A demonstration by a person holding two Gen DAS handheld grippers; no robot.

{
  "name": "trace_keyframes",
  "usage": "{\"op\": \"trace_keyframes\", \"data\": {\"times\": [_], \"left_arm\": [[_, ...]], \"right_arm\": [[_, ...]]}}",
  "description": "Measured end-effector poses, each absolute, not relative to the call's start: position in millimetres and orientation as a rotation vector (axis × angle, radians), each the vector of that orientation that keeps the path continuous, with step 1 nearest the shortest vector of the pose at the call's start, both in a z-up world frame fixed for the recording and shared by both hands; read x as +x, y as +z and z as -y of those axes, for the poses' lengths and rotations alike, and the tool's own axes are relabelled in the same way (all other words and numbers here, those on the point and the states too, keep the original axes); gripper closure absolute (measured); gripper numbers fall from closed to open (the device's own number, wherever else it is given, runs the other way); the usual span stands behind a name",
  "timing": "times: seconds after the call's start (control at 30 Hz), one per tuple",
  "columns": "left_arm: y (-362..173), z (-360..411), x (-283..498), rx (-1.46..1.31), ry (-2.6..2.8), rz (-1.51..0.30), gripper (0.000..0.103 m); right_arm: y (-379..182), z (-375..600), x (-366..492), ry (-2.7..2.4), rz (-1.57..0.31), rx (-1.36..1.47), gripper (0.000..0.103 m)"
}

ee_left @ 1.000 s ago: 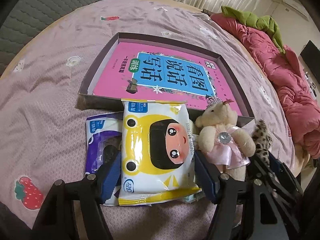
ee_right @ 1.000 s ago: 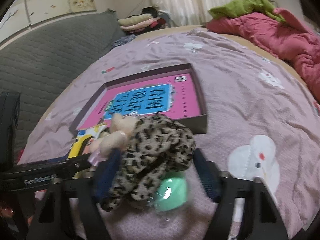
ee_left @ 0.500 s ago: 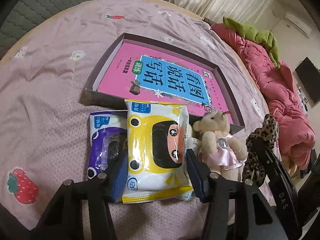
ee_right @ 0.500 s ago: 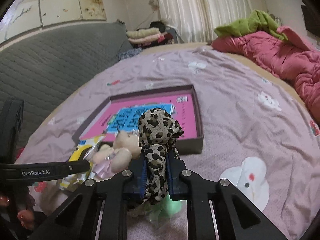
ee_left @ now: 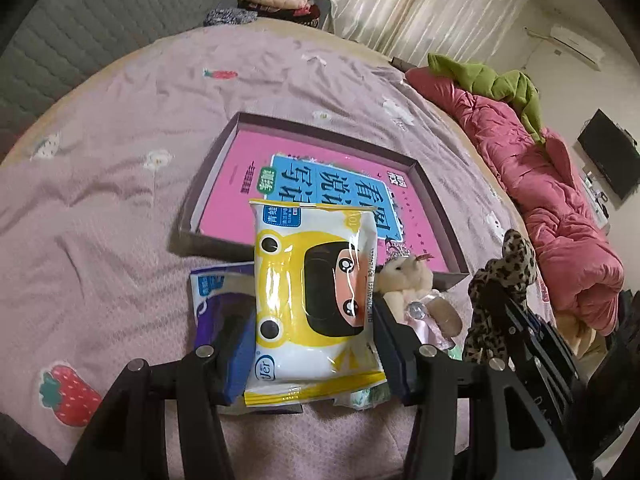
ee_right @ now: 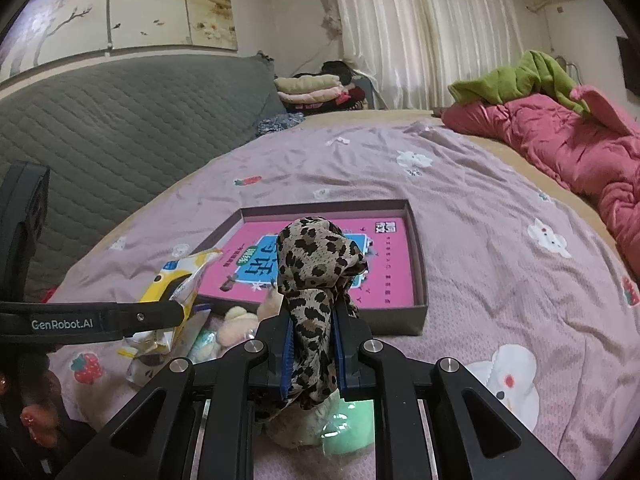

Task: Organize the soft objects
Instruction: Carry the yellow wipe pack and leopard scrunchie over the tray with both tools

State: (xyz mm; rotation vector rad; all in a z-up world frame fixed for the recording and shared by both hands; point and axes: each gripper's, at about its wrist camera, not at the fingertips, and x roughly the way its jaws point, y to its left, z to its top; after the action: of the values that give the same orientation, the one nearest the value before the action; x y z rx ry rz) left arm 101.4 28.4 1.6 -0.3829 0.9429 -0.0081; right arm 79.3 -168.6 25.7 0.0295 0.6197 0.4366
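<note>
My left gripper (ee_left: pixel 312 344) is shut on a yellow wet-wipes pack (ee_left: pixel 316 296) and holds it lifted, its top edge over the near wall of a shallow dark box (ee_left: pixel 440 216). My right gripper (ee_right: pixel 312 344) is shut on a leopard-print cloth (ee_right: pixel 316 268), held up in front of the box (ee_right: pixel 418 256); the cloth also shows in the left wrist view (ee_left: pixel 500 288). A purple wipes pack (ee_left: pixel 216 300) and a small teddy bear in a pink dress (ee_left: pixel 412 288) lie on the bed before the box. A pink book (ee_left: pixel 240 184) lies inside the box.
The bed has a mauve sheet (ee_left: pixel 120 160) with strawberry prints. A red quilt (ee_right: pixel 560 152) with a green garment (ee_right: pixel 516 80) lies at the right. A grey padded headboard (ee_right: pixel 120 128) is at the left. A green soft thing (ee_right: pixel 348 424) lies under my right gripper.
My right gripper shut on the leopard cloth and lifted it off the bed. My left gripper closed on the yellow pack and raised it toward the box.
</note>
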Motion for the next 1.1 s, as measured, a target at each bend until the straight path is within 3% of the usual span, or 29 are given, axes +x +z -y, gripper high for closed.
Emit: {"op": "trace_keyframes", "data": {"times": [1.1], "left_arm": [[31,-50,184,-0.29,0.026,-0.873,0.049]], "right_arm": [[65,146,176,0.448,-0.563,-0.002,0.087]]}}
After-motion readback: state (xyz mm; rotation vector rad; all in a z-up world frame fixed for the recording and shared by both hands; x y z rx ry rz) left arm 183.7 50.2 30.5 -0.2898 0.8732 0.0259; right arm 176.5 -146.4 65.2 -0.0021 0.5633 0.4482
